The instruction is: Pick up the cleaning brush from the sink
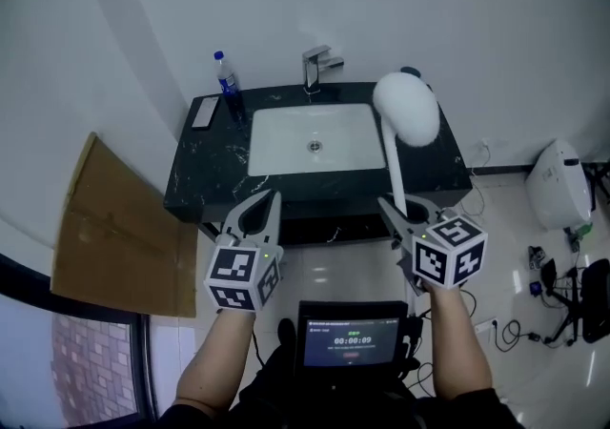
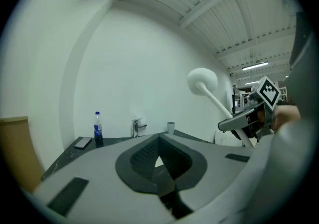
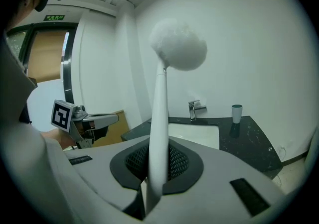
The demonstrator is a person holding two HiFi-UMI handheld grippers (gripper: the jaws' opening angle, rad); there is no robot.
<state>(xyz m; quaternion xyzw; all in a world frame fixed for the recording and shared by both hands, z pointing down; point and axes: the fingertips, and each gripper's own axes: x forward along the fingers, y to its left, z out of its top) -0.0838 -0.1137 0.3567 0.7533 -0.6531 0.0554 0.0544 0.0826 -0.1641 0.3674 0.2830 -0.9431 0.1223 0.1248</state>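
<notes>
The cleaning brush has a fluffy white head on a long white handle. It stands upright over the right side of the black counter, clear of the white sink. My right gripper is shut on the lower end of the handle, which runs up between its jaws in the right gripper view. My left gripper hovers in front of the counter's left half, jaws together with nothing between them. From the left gripper view, the brush head and the right gripper show at the right.
A chrome faucet stands behind the sink. A blue-capped bottle and a phone lie on the counter's left; a cup stands at its right rear. Cardboard leans at the left wall. A white appliance and cables sit on the floor at right.
</notes>
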